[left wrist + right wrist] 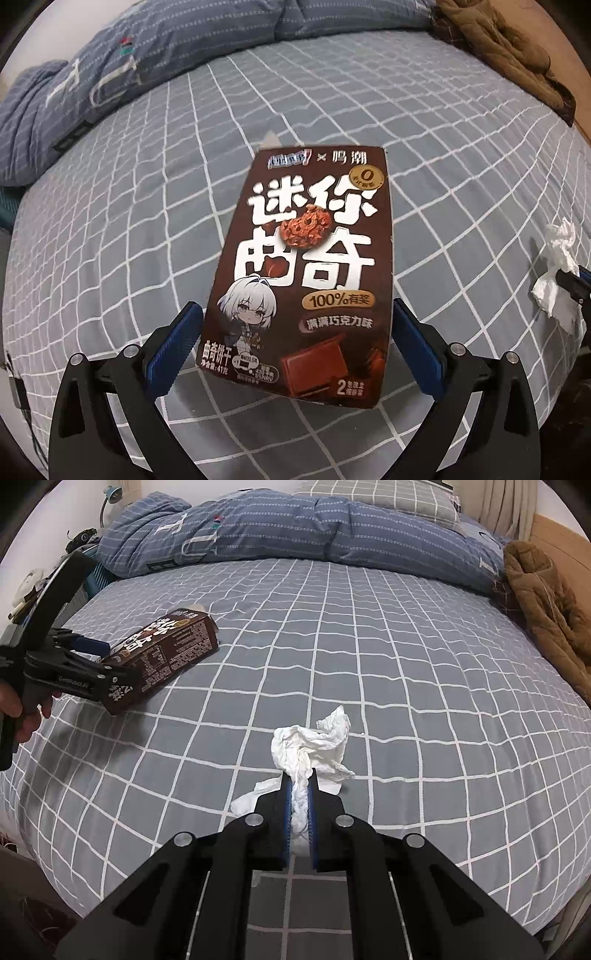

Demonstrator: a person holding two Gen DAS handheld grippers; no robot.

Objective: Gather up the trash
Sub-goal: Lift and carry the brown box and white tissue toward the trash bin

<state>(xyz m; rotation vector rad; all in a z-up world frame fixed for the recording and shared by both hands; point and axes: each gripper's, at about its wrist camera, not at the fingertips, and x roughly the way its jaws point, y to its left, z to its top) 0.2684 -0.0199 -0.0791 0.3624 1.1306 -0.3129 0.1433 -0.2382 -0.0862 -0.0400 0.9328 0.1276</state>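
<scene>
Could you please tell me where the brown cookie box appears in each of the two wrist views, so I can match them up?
Left wrist view: the cookie box fills the centre, between the left gripper's blue fingers.
Right wrist view: the cookie box is at the left, lying on the bed with the left gripper at its near end.
Shared landmark: the crumpled white tissue.

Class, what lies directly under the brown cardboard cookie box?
Under the brown cardboard cookie box lies the grey checked bedsheet. The patch it covers is hidden, so anything beneath cannot be seen.
</scene>
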